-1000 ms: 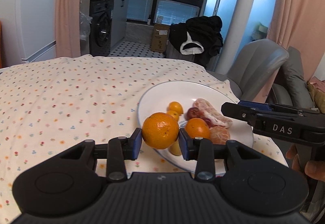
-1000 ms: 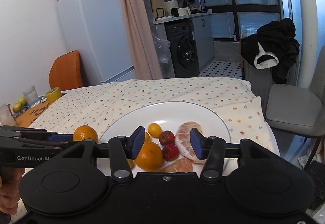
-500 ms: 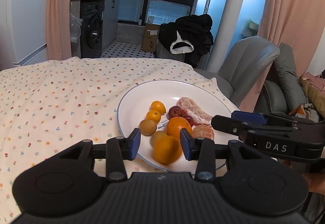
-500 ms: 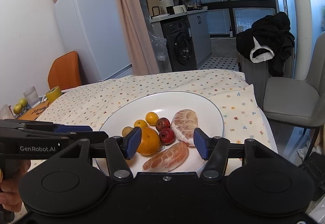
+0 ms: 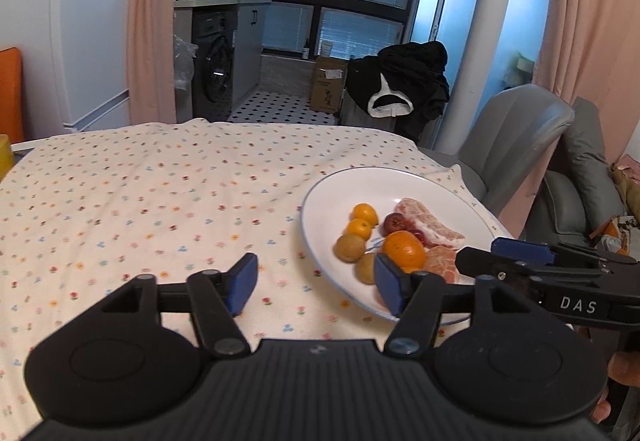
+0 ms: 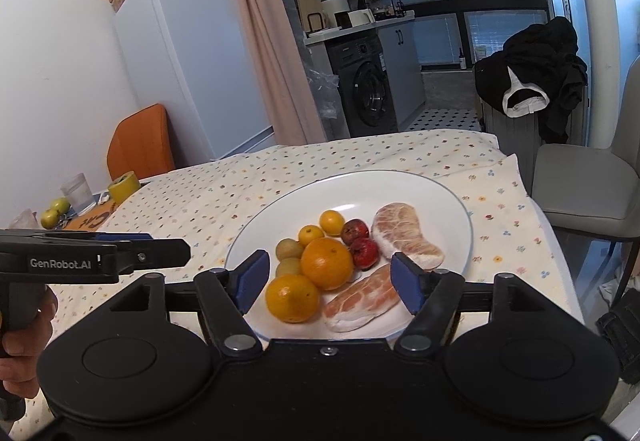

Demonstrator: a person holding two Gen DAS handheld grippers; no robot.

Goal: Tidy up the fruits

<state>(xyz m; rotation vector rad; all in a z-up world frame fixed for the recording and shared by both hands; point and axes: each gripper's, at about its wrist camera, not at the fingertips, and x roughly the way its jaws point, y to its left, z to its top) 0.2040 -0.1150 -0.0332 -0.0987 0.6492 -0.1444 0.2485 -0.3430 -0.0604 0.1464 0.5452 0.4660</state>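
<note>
The right gripper (image 6: 326,283) hides the plate's (image 6: 452,209) near rim.

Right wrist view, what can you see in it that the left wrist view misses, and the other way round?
Only the right wrist view shows the front orange near the plate's front edge, the white fridge, the glass and the yellow tape roll. Only the left wrist view shows the cardboard box on the tiled floor and the grey cushion. Both show the plate of fruit, the floral tablecloth, the washing machine and both grippers, left and right, jaws open and empty.
</note>
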